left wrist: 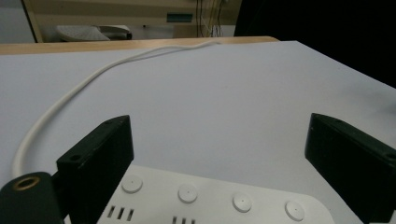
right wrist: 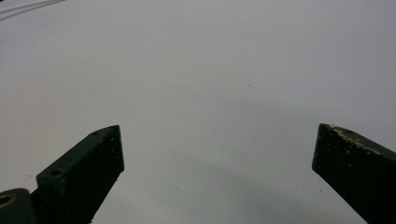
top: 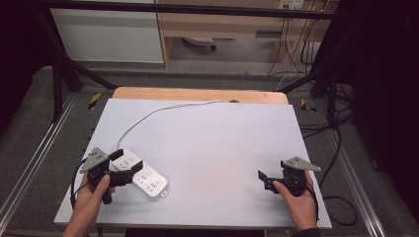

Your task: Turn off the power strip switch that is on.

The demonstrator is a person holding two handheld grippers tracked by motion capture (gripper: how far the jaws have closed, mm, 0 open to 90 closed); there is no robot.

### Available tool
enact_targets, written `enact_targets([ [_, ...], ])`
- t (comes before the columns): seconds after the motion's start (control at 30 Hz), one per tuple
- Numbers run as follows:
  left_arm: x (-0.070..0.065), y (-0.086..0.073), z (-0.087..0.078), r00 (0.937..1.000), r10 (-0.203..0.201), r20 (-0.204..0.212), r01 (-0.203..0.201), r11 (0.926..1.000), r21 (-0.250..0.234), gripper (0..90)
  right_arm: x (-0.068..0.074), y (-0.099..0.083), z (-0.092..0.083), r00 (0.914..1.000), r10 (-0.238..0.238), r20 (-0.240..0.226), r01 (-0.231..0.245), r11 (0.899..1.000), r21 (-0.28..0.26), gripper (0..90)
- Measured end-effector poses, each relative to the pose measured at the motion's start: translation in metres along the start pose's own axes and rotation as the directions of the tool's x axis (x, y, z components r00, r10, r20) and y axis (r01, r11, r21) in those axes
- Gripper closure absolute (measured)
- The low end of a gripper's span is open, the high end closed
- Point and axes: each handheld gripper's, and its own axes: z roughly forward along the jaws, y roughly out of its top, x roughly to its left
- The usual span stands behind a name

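A white power strip (top: 146,179) with round buttons and slotted sockets lies flat at the front left of the pale table (top: 222,143). Its white cable (top: 148,114) curves away to the table's back edge. My left gripper (top: 128,161) hovers over the strip's near end with its jaws open. In the left gripper view the strip (left wrist: 210,200) lies below the left gripper (left wrist: 219,137), and neither black jaw touches it; the cable (left wrist: 70,95) runs off to the left. My right gripper (top: 265,180) is held open at the front right over the bare table, with nothing between its jaws (right wrist: 217,140).
A wooden board (top: 197,94) sticks out behind the table's far edge. Black frame posts and metal rails flank both sides, and dark cables (top: 336,148) lie on the floor to the right. Cabinets stand at the back.
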Motion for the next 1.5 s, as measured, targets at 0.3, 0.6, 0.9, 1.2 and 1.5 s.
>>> enact_targets([
  [0.3, 0.006, 0.0, -0.023, 0.9996, -0.008, -0.027, 0.007, 0.9997, -0.023, 6.2, -0.001, 0.0, -0.001, 1.0, 0.001, 0.003, -0.001, 1.0, -0.004, 3.1],
  [0.6, 0.015, -0.003, -0.042, 0.9983, -0.025, -0.053, 0.021, 0.9981, -0.058, 6.1, -0.001, 0.0, -0.001, 1.0, 0.0, 0.003, 0.0, 1.0, -0.004, 3.1],
  [0.9, 0.029, -0.008, -0.055, 0.9967, -0.032, -0.074, 0.027, 0.9972, -0.07, 5.9, -0.001, 0.0, -0.001, 1.0, 0.001, 0.005, -0.001, 1.0, -0.007, 3.0],
  [1.2, 0.045, -0.014, -0.06, 0.9909, -0.055, -0.123, 0.048, 0.997, -0.061, 6.0, -0.001, 0.0, -0.001, 1.0, 0.0, 0.007, 0.0, 1.0, -0.005, 2.9],
  [1.5, 0.062, -0.023, -0.062, 0.983, -0.076, -0.167, 0.071, 0.9969, -0.035, 6.2, -0.002, -0.002, 0.002, 0.9995, 0.009, 0.031, -0.01, 1.0, 0.007, 3.1],
])
